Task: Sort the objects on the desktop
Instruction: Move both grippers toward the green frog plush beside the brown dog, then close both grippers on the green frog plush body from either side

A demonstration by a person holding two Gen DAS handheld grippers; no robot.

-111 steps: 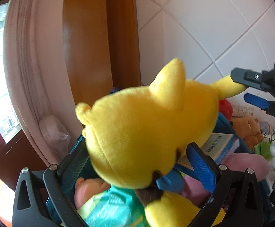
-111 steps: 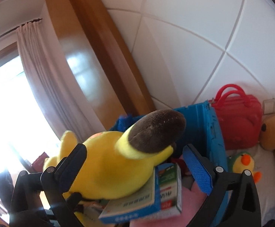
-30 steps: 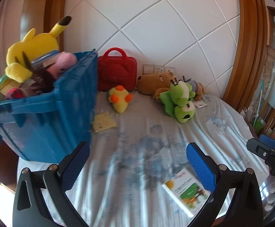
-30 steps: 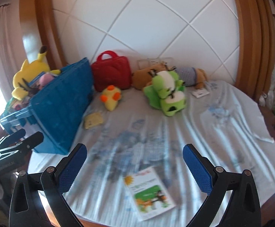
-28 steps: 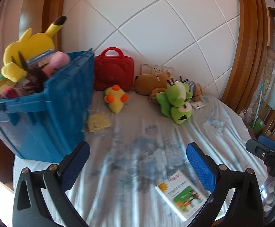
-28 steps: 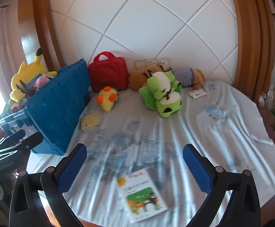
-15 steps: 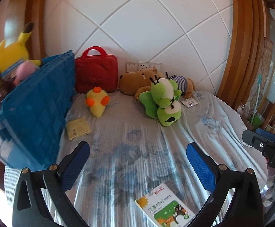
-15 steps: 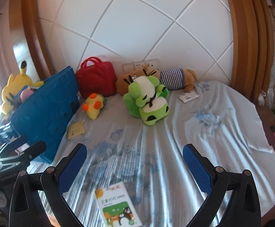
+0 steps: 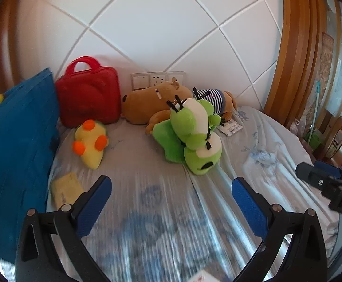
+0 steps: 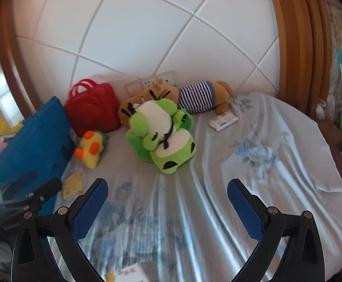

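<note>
1. Swinging both grippers away from the blue crate (image 9: pixel 18 145), I now face the green frog plush (image 9: pixel 192 138); the yellow plush is binned.
2. Left gripper (image 9: pixel 171 202) and right gripper (image 10: pixel 167 204): jaws wide, empty.
3. Frog: soft, rounded, right of the crate on wrinkled cloth (image 9: pixel 265 145).

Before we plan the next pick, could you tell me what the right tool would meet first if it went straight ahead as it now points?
Most likely the green frog plush toy: it lies ahead of the open right tool, with only bare pale blue floral cloth between. Depth is uncertain, so it might touch cloth first.
</note>
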